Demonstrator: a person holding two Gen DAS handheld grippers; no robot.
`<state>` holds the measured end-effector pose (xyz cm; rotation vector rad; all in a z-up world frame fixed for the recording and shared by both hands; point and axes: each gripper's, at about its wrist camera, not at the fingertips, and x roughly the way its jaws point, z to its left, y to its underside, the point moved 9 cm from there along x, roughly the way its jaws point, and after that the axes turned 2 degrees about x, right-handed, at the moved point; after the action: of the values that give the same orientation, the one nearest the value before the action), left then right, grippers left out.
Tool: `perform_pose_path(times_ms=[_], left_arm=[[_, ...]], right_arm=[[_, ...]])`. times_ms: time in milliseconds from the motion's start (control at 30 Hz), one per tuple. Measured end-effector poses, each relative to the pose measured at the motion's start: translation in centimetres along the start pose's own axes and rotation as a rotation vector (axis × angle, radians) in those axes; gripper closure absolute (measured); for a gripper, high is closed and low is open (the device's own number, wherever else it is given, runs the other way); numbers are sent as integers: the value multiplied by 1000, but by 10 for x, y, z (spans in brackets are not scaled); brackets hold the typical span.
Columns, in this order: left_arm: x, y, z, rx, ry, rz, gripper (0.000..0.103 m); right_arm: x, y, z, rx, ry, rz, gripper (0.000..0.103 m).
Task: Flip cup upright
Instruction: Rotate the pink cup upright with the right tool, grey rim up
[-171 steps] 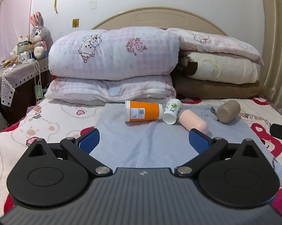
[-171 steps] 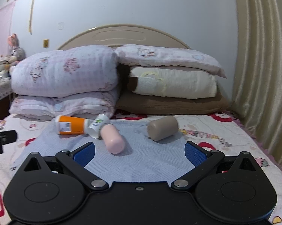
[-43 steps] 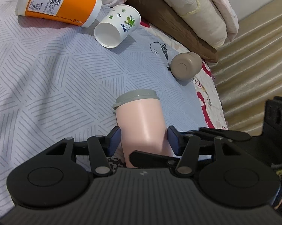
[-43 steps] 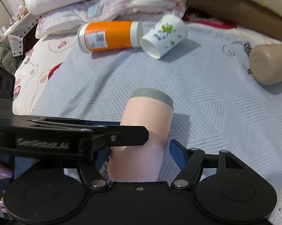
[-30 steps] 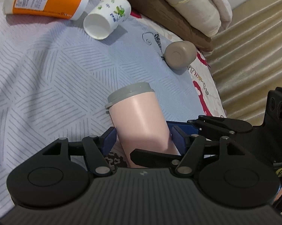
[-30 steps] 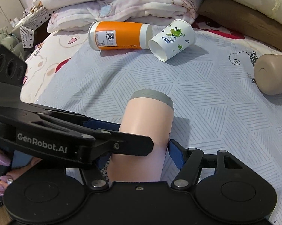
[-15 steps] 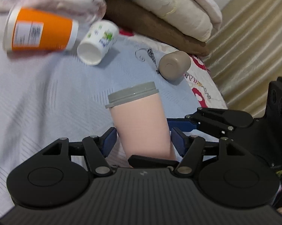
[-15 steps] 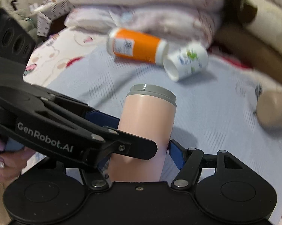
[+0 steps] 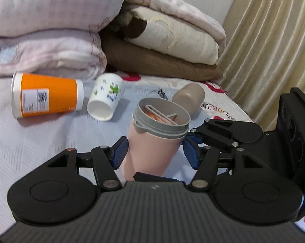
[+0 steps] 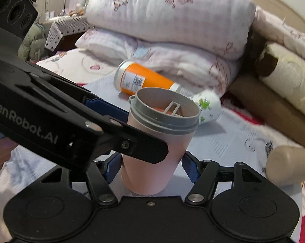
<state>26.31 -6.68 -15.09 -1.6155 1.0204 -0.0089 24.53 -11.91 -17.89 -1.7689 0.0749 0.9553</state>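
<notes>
Pink cup near upright on bed, gray rim up. Left tongs and right tongs both pinching it. Advice: seat the base flat on the soft bedding before spreading either pair.

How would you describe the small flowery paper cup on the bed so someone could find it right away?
Start at the stacked pillows at the head of the bed, then drop to the grey-blue cloth in front of them. There, just right of the big orange cup, lies the small white paper cup on its side. It alone has green leaf prints, and its open mouth faces the camera.
</notes>
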Motion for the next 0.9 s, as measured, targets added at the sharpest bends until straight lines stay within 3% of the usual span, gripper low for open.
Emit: perform_pose_path(times_ms=[167, 267, 433, 567, 900], left_arm=[[6, -15, -8, 88, -17, -69, 44], [9, -20, -3, 83, 7, -74, 44], [19, -16, 2, 85, 11, -58, 44], [30, -7, 5, 71, 5, -36, 44], [34, 4, 5, 77, -7, -5, 43]], right_arm=[[2, -10, -11, -40, 85, -98, 33], [1, -14, -17, -71, 129, -145, 33], [5, -13, -19, -74, 134, -146, 33], [15, -7, -23, -5, 97, -122, 33], [18, 4, -17, -28, 128, -103, 33]])
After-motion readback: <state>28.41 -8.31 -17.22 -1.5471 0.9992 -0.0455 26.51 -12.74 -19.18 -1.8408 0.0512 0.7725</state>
